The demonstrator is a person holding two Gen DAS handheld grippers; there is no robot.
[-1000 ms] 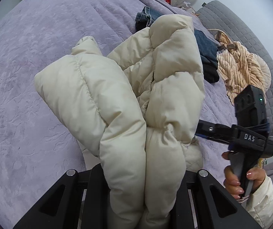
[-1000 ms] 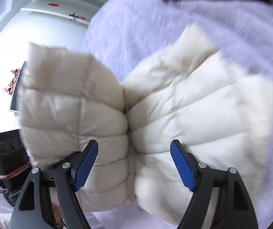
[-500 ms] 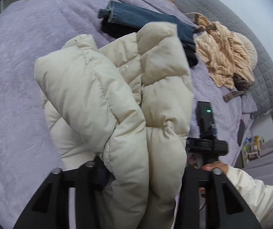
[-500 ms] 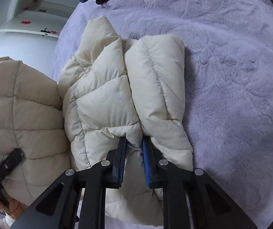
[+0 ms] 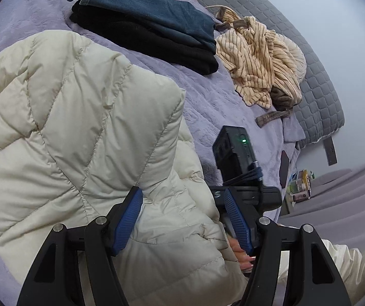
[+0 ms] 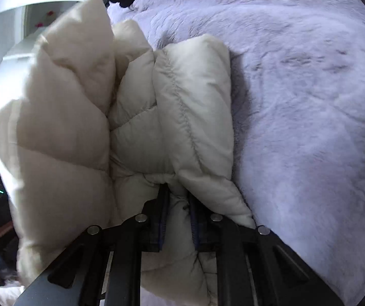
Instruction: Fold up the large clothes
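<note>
A cream quilted puffer jacket [image 5: 80,132] lies bunched on the purple bedspread [image 6: 310,102]. My left gripper [image 5: 182,193] hovers over the jacket's near edge. Its jaws are opening, and the blue pads [image 5: 127,219] stand wide apart with jacket fabric below and between them, unpinched. My right gripper [image 6: 177,193] is shut on a thick fold of the jacket [image 6: 190,117] low over the bed, and its pads are mostly buried in the fabric. In the left wrist view, the right gripper's black camera housing [image 5: 233,153] and a person's hand [image 5: 238,252] show just beyond the jacket.
Folded blue jeans [image 5: 151,7] rest on a folded black garment [image 5: 157,43] at the far side of the bed. A crumpled beige striped garment [image 5: 259,56] lies by the grey quilted headboard [image 5: 317,89]. A white cupboard [image 6: 9,58] stands beyond the bed's left.
My left jaws went from pinching the jacket to standing wide apart, and that view swung toward the headboard. My right jaws closed on a jacket fold and sank to the bed.
</note>
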